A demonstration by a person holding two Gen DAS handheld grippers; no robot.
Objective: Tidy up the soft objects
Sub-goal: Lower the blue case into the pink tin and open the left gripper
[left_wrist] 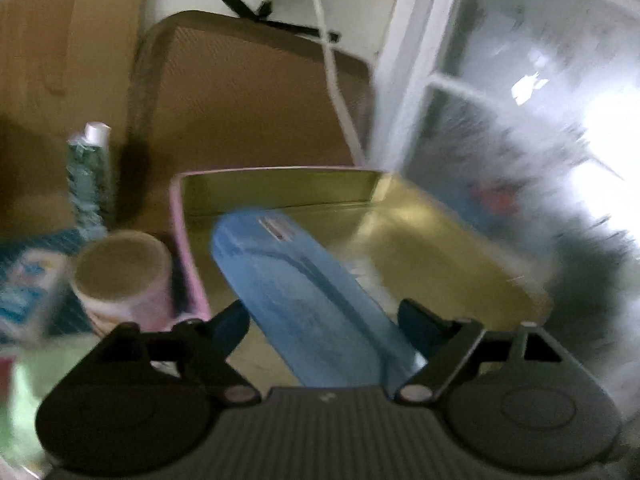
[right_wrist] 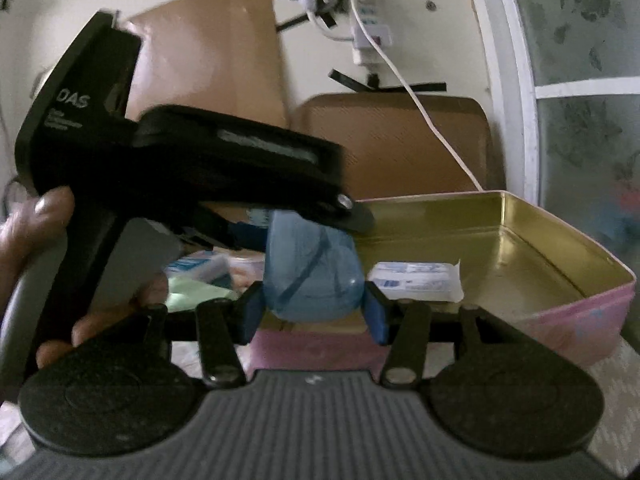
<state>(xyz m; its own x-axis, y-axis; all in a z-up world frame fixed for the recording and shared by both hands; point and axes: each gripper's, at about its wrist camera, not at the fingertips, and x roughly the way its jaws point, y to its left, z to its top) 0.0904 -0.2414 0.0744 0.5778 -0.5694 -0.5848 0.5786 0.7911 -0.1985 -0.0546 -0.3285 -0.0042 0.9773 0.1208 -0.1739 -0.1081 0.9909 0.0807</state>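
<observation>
Blue pads sit closest to each camera, and between them is the same blue packet (right_wrist: pixel 312 268), a soft, plump plastic pouch hanging over the near edge of the pink tin (right_wrist: pixel 576 312). The right gripper (right_wrist: pixel 313 307) has its fingers pressed against the packet's lower end on both sides. The left gripper (left_wrist: pixel 324 320) seems to pinch its other end, though the blur in its own view makes contact with both pads hard to confirm.

I would judge the packet light and squashy, its film a bit slick; it will sag if held by a corner, so the broad middle is the safer place to grip, and gently.

From the right wrist I can see the left gripper's black body coming in from above, the person's hand (right_wrist: pixel 32 224) on its handle, and a white wrapped packet (right_wrist: pixel 416 280) lying on the tin's gold floor. The left wrist view, smeared by motion, shows instead a paper cup (left_wrist: pixel 120 276) and a capped tube (left_wrist: pixel 90 176) beside the tin's pink wall, and the packet's printed label.
</observation>
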